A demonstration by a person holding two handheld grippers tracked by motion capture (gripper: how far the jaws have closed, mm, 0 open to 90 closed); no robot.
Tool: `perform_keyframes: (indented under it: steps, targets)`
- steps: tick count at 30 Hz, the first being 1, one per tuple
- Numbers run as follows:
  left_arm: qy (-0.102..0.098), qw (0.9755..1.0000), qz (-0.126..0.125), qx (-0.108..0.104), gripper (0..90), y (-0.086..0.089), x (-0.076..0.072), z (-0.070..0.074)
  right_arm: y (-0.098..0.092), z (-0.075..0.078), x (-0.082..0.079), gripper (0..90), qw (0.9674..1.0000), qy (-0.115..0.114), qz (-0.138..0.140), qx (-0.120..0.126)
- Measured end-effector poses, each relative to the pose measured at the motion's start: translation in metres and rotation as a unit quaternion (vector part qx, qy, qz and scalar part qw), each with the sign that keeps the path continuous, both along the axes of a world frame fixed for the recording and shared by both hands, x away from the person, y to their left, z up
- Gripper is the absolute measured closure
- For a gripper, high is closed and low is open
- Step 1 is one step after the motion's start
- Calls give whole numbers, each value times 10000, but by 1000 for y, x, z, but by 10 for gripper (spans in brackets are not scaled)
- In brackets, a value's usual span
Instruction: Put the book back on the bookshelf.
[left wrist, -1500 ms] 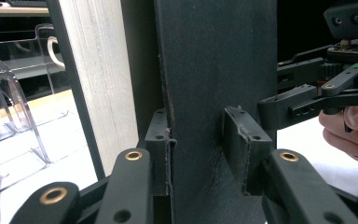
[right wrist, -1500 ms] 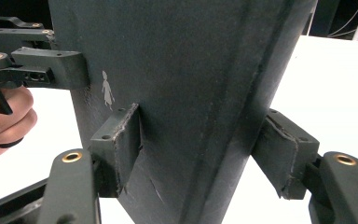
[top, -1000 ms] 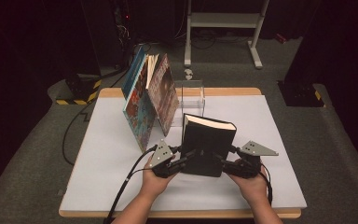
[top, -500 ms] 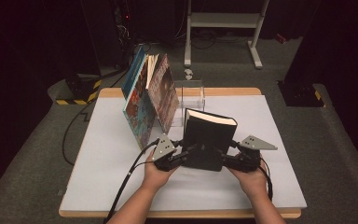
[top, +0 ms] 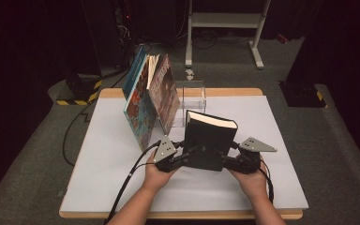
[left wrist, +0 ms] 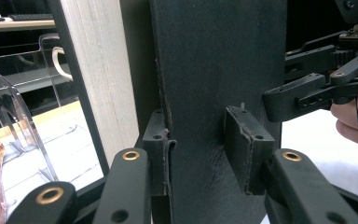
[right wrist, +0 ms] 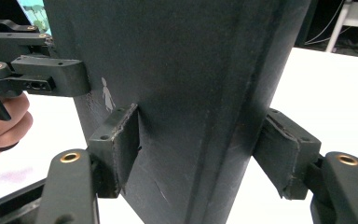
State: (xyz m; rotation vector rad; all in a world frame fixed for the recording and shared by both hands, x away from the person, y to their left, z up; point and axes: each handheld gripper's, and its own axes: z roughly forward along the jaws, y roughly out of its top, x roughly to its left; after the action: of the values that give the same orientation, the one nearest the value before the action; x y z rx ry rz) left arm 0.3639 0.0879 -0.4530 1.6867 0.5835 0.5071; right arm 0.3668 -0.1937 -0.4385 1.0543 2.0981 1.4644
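My left gripper (top: 183,157) is clamped on the near left edge of the black book (top: 209,140), one pad on each cover, as its own view shows (left wrist: 205,154); my right gripper (top: 229,161) pinches the book's other side the same way, pads (right wrist: 121,140) flat against the dark covers. The book stands upright at the middle of the white table (top: 98,187), held between both hands with its pale page edge turned up toward twelve o'clock. At about eleven o'clock from it the row of colourful books (top: 147,101) leans in a slanted stack, and just beyond the black book, at twelve, stands the clear plastic bookend (top: 191,93). I judge that I am mid-carry, bringing this book to join the row. The next move calls for sliding it toward eleven or twelve o'clock, keeping it upright and both grips even, so it slots between the leaning books and the bookend without knocking the stack flat. The gap looks tight, so I would go slowly.
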Motion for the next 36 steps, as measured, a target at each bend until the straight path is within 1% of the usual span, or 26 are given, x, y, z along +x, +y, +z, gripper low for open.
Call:
perform_keyframes:
  steps: [3,6,9,12,18,20,23,27,29,33,36]
  targets:
    - [-28,10000,14,29,620,1,-4,-1,0,-2,-4,320,10000,-56,-1,42]
    - [-40,10000,53,68,615,2,-8,-3,2,-2,-7,308,9999,-99,-24,22]
    - [-33,9999,77,150,607,6,-11,-5,2,-3,-11,315,9999,-127,-18,52]
    - [-9,9998,112,149,601,9,-13,-8,2,-4,-14,323,9998,-181,-7,61]
    - [-1,9997,137,193,593,12,-18,-11,3,-4,-18,318,9998,-202,34,70]
    - [-31,9997,135,201,591,14,-19,-12,3,-5,-20,316,9997,-231,64,43]
    - [-62,9996,185,216,598,14,-22,-12,3,-6,-21,314,9996,-264,79,65]
    - [-76,9994,257,202,592,20,-25,-12,3,-7,-23,314,9996,-239,90,93]
    - [-37,9993,283,228,574,22,-26,-13,2,-7,-23,314,9996,-253,98,108]
    - [130,9994,286,147,509,32,-29,-19,2,-8,-24,313,9995,-245,121,134]
    - [204,9989,368,205,481,40,-34,-23,1,-8,-24,309,9995,-232,156,143]
